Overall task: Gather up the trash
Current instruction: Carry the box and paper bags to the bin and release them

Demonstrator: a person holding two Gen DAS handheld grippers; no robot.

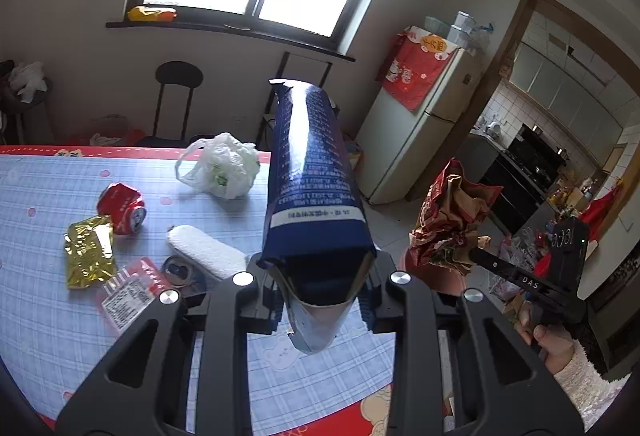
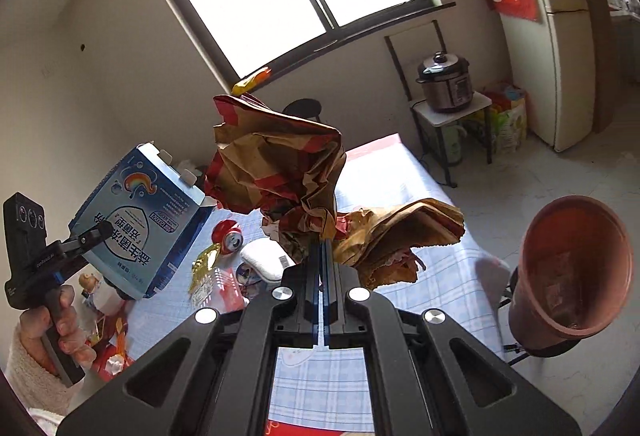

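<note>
My left gripper (image 1: pixel 320 268) is shut on a tall blue carton (image 1: pixel 312 171), held upright above the table's right edge; the right wrist view shows the same carton (image 2: pixel 148 220) at the left. Off the table's right side, my right gripper (image 2: pixel 325 244) is shut on a crumpled brown and red paper bag (image 2: pixel 276 163), which also appears as the bag (image 1: pixel 452 220) in the left wrist view. A reddish-brown bin (image 2: pixel 572 268) stands open at the right, beside the table. On the table lie a crushed red can (image 1: pixel 122 207), a gold wrapper (image 1: pixel 89 252), a white plastic bag (image 1: pixel 224 163) and a white wad (image 1: pixel 208 250).
The table (image 1: pixel 48 316) has a blue checked cloth with a red border. A red and white packet (image 1: pixel 128 292) lies near its front. A fridge (image 1: pixel 420 131) stands to the right, a black stool (image 1: pixel 176 99) behind the table, and a pressure cooker (image 2: pixel 444 83) on a small stand.
</note>
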